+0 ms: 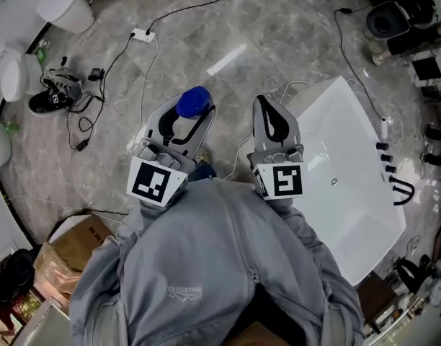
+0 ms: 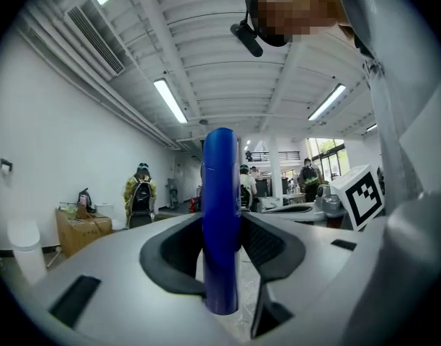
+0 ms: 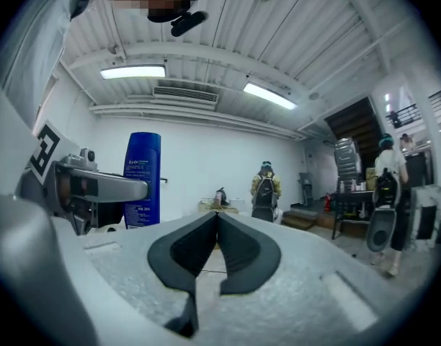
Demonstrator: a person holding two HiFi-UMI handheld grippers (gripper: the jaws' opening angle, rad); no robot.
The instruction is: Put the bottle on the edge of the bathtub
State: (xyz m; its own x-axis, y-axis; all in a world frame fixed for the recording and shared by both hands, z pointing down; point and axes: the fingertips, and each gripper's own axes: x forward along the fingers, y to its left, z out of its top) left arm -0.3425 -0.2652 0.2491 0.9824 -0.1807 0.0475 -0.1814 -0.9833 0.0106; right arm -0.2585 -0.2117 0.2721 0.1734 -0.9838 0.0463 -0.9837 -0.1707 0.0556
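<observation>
**Q:** Where is the tub in the head view?

**A:** A white rectangular bathtub (image 1: 364, 215) fills the right middle of the frame. It sits at a slant on the grey marbled floor (image 1: 228, 20). Its nearest rim runs just right of the right hand-held gripper (image 1: 272, 117).

**Q:** And the two tools?

**A:** They are side by side, both pointing toward the top of the frame. The left hand-held gripper (image 1: 184, 121) is left of centre. Its jaws are partly apart and clamped on a tall blue plastic bottle (image 1: 194, 101). The right one's jaws are pressed together with nothing between them.

**Q:** How does the bottle sit?

**A:** Upright. In the left gripper view the bottle (image 2: 220, 222) is a vertical blue column between the black pads (image 2: 271, 247). Its long axis runs straight up and it rises well above the jaws.

**Q:** Which way must it go?

**A:** Rightward in the frame, I judge. The tub's rim lies to the bottle's right, with the empty right tool between them. That tool is nearer the tub, but the left one has the load.
</observation>
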